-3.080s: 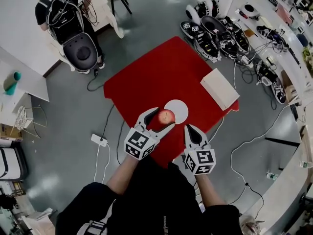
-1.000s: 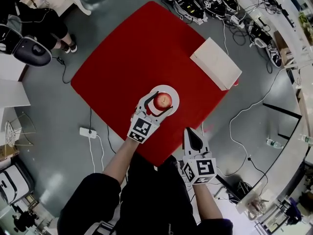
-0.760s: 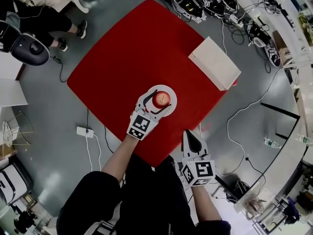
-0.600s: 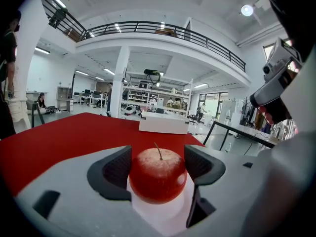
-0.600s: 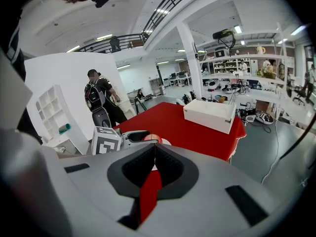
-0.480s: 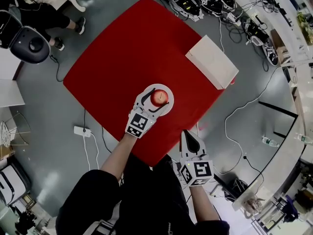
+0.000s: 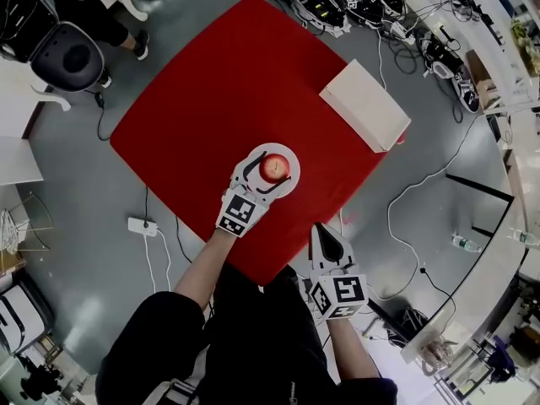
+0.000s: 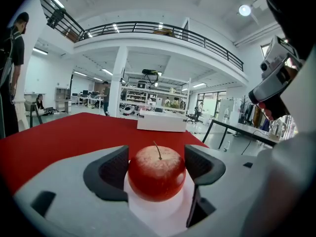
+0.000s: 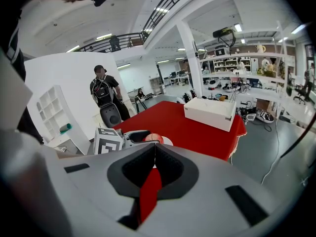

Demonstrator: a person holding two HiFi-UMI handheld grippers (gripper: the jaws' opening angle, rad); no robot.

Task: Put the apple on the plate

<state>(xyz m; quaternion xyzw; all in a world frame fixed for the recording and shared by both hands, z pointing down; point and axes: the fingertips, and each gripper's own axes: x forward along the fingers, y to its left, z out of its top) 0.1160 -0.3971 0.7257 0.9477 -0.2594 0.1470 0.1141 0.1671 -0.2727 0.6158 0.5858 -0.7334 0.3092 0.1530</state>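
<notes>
- Your left gripper [image 8: 157,163] grasps the apple [image 7: 274,168], one pad against each side. The apple's base sits on the middle of the plate [image 7: 287,151].
- Your right gripper [image 9: 154,148] is clenched on nothing, well apart from the plate on your side of it.
- The plate lies on the red surface [image 7: 228,83].
- The placing step looks all but finished.
- Next, spread the left jaws evenly so neither pad nudges the apple, then draw back from the plate without brushing it.

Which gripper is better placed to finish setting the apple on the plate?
Left: the left gripper grips the apple right on the plate. The right gripper is shut, empty, off by the table edge.
</notes>
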